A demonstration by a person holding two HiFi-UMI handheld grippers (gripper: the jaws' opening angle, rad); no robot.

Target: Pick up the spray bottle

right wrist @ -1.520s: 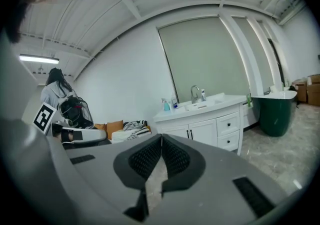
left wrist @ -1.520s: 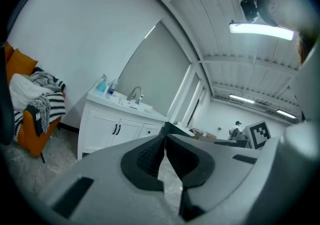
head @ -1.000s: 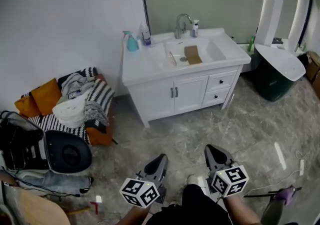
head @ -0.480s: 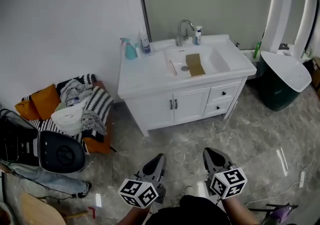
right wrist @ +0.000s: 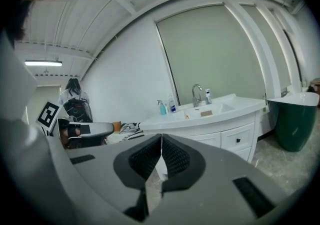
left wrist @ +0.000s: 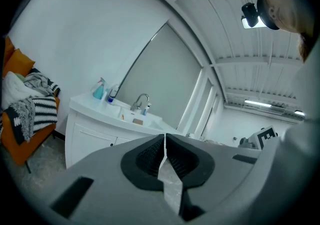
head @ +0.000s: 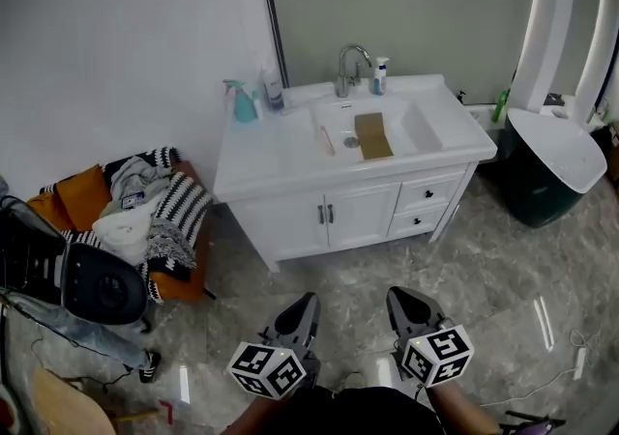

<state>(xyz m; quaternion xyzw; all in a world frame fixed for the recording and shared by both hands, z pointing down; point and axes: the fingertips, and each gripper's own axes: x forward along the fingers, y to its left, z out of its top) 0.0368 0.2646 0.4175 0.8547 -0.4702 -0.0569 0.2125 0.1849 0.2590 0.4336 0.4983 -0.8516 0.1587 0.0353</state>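
Note:
A teal spray bottle (head: 243,102) stands at the back left corner of the white vanity top (head: 266,148), next to a white bottle (head: 273,90); it also shows in the left gripper view as the spray bottle (left wrist: 99,89) and in the right gripper view as the spray bottle (right wrist: 162,108). My left gripper (head: 308,304) and right gripper (head: 396,298) hang side by side low in the head view, over the marble floor, well short of the vanity. Both are shut with nothing between the jaws.
The vanity has a sink (head: 372,129) with a tap (head: 348,64), a small bottle (head: 378,75) and a brown cloth (head: 371,135). A pile of clothes on an orange seat (head: 145,211) and a black bag (head: 92,283) lie left. A dark green bin (head: 551,172) stands right.
The view has advanced toward the vanity, which now sits lower and larger in the head view. Both grippers stay shut and side by side at the bottom.

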